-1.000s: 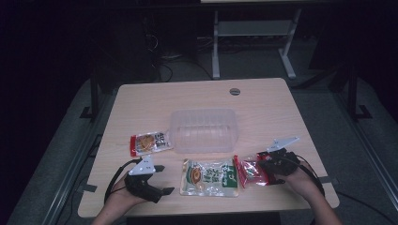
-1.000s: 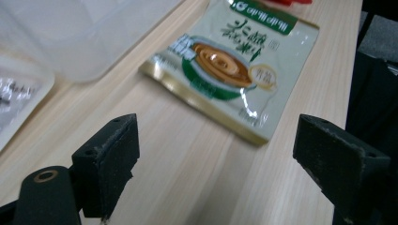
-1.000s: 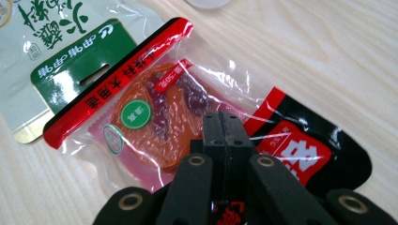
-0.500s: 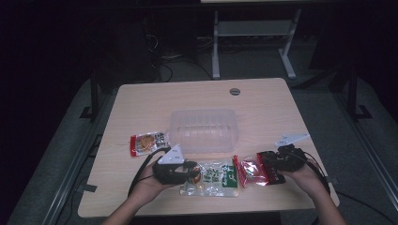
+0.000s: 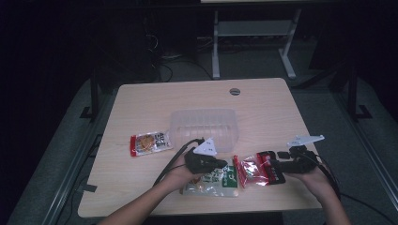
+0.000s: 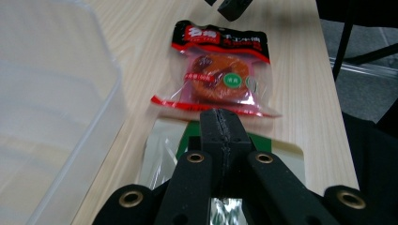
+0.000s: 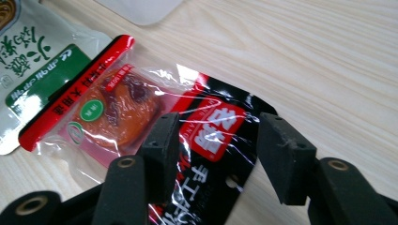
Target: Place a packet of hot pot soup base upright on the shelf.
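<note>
We see two tools at the near edge of the tabletop (image 5: 141, 101). Our right tool (image 7: 216, 154) is released, its jaws spread to either side of the black header end of the red pack (image 7: 141, 117), which lies flat just under them. The pack's long axis runs along the near edge, header towards our right hand, clear window towards the green pack (image 5: 213, 178). So the right tool is the nearer one, and it looks lined up to close on that header.

Our left tool (image 6: 220, 136) is clenched, jaws pressed together with nothing between them, hovering over the green pack; the red pack lies straight ahead of its tips.

A clear tub (image 5: 204, 127) stands mid-tabletop, just beyond both packs. An orange pack (image 5: 150, 143) lies towards the left edge. The tabletop is pale wood; the room around it is dark, with a desk frame behind.
</note>
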Action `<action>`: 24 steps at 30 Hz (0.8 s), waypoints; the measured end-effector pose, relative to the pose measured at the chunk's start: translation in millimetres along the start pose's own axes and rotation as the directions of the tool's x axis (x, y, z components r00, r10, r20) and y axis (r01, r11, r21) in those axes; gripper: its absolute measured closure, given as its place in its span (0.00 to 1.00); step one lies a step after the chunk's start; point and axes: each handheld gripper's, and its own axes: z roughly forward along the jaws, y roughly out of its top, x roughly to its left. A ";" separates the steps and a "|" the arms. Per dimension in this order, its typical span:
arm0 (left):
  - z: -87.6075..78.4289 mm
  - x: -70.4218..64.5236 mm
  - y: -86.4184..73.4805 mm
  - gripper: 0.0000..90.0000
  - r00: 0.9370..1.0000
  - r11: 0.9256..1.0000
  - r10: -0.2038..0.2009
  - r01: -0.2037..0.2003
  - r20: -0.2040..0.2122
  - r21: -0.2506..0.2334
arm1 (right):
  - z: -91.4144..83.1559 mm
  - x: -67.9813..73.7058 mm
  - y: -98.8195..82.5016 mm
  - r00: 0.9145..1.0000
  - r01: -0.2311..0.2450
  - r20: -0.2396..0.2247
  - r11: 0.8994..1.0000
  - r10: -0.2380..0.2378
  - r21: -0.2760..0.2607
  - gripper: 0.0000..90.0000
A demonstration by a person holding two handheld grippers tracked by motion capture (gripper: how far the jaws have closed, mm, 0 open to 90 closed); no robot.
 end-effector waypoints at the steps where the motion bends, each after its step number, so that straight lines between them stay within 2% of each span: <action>1: 7.6 1.3 3.1 1.00 1.000 1.000 0.000 0.000 0.015 0.001 | -0.7 -0.6 -0.7 1.000 -0.002 0.003 1.000 0.002 0.000 0.52; 3: 15.6 1.5 5.1 1.00 1.000 1.000 0.013 -0.013 0.016 0.007 | -1.2 -1.9 -2.1 1.000 -0.002 0.006 1.000 0.002 -0.002 0.51; 4: 15.6 1.5 5.1 1.00 1.000 1.000 0.013 -0.013 0.016 0.007 | -1.2 -1.9 -2.1 1.000 -0.002 0.006 1.000 0.002 -0.002 0.51; 7: 30.0 2.5 5.9 1.00 1.000 1.000 0.011 -0.012 0.030 0.023 | -2.3 -1.3 -4.0 1.000 -0.014 0.002 1.000 0.014 -0.002 0.50; 10: 34.2 3.3 5.0 1.00 0.999 0.999 0.009 -0.010 0.034 0.033 | -2.0 -0.2 -4.3 1.000 -0.014 0.003 1.000 0.014 -0.003 0.49; 13: 38.9 4.9 7.0 1.00 0.999 1.000 0.001 -0.001 0.042 0.011 | -1.0 0.4 -6.2 1.000 -0.008 0.001 1.000 0.008 0.005 0.48; 18: 49.2 3.5 11.2 1.00 0.998 1.000 0.007 -0.008 0.056 0.010 | -2.3 0.7 -8.5 1.000 -0.014 0.004 1.000 0.014 0.000 0.47; 24: 61.7 0.2 8.9 1.00 0.998 0.999 0.010 -0.012 0.057 0.042 | -3.8 0.1 -9.9 1.000 -0.018 0.006 1.000 0.018 0.001 0.47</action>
